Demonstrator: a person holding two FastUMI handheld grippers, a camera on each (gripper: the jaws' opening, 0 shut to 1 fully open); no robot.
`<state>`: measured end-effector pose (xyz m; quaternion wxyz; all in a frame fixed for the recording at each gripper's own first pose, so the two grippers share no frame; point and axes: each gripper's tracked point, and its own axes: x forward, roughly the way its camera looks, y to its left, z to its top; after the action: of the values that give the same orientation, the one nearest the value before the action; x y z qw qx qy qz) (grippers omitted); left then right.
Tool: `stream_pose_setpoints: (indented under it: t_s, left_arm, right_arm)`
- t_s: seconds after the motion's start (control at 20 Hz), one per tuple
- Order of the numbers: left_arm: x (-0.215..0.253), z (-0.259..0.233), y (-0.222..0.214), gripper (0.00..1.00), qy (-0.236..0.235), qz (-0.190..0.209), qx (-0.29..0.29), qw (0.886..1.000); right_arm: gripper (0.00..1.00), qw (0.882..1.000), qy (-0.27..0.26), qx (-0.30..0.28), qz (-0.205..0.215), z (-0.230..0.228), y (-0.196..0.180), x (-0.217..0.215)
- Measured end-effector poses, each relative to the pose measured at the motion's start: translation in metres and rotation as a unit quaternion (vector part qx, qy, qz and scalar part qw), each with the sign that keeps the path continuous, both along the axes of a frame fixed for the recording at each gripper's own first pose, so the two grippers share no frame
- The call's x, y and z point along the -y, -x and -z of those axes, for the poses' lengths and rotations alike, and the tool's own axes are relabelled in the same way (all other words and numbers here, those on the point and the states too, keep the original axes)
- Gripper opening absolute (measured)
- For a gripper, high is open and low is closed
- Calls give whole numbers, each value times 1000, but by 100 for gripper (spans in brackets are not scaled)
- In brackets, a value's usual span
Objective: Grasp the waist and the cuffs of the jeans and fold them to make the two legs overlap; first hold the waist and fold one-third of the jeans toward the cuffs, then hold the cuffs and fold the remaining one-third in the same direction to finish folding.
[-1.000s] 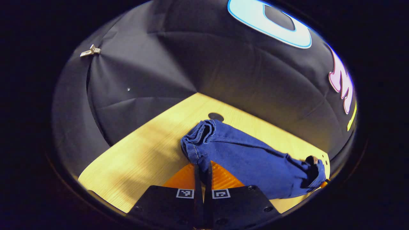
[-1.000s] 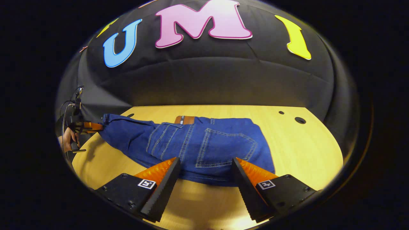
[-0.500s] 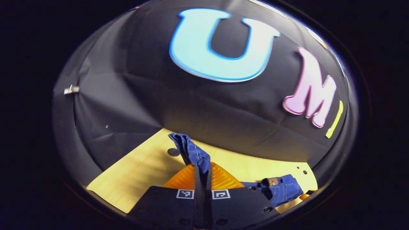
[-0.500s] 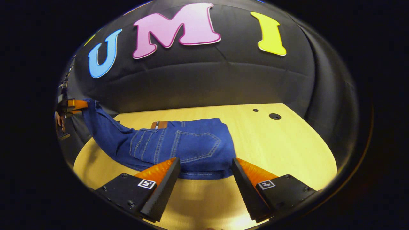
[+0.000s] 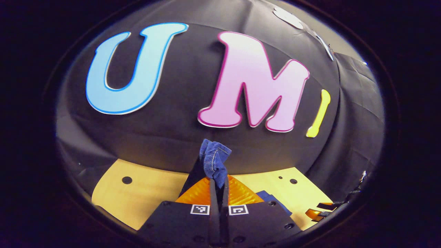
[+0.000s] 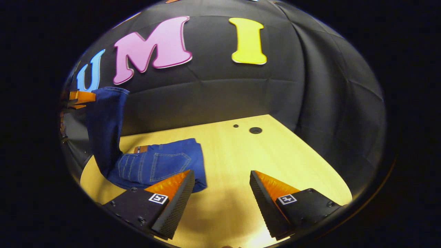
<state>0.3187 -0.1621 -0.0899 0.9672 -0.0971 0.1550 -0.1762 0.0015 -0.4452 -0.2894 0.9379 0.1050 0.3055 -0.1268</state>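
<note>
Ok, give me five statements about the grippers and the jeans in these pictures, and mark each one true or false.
1. The left gripper is shut on denim of the jeans. True.
2. The right gripper holds the waist of the jeans. False: its fingers stand wide apart over the table with nothing between them.
3. The whole of the jeans lies flat on the table. False: in the right gripper view one end hangs lifted from the left gripper, high above the wood.
4. The part of the jeans with the back pocket rests on the table. True.
5. The jeans cover the two round holes in the tabletop. False: both holes lie bare, well clear of the denim.
</note>
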Motion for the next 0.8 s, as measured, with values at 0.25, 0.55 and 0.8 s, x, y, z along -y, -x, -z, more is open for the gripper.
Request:
stream_pose_setpoints:
  t_s: [0.25, 0.55, 0.8]
  left_arm:
    - [113, 53, 11, 6, -14, 56, -40, 998]
    - [201, 162, 35, 12, -80, 87, -119, 986]
    - [227, 181, 71, 43, -65, 114, -149, 980]
  right_arm:
    - [99, 998, -3, -7, 65, -2, 41, 49]
    - [99, 994, -18, -27, 102, -9, 91, 70]
    - [99, 996, -22, -22, 87, -42, 115, 64]
